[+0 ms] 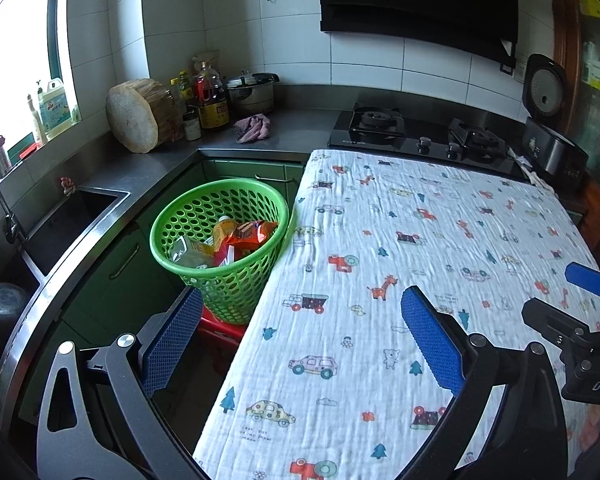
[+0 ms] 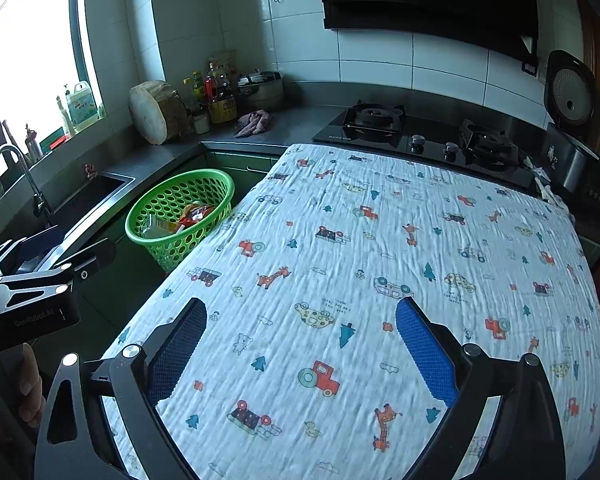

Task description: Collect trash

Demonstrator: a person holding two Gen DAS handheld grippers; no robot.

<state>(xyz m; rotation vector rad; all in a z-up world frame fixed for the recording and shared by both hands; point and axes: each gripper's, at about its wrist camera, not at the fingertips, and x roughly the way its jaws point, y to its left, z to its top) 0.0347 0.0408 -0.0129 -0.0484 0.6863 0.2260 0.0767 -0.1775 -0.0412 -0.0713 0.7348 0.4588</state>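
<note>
Two grippers hover over the cloth [image 2: 380,240], both spread wide and holding nothing: the left gripper [image 1: 300,332] straddles the table's left edge, the right gripper [image 2: 300,344] sits over its middle. No loose trash shows on the cloth in either view; all the visible trash [image 1: 228,240], wrappers and packets, already lies in the green basket [image 1: 168,216], at about ten o'clock from the left gripper, just beside the table edge and lower than it. By that reading, collecting looks finished or nearly so, and the sensible step is a last check of the surface, sweeping the view toward the far corners near the stove [image 1: 420,132] at one o'clock. Room is generous above the cloth. Tighter spots are the gap between table and counter [image 1: 100,176] at nine o'clock, where the basket stands on something red, and the rice cooker [image 1: 548,136] at two o'clock, close against the table's far corner.
</note>
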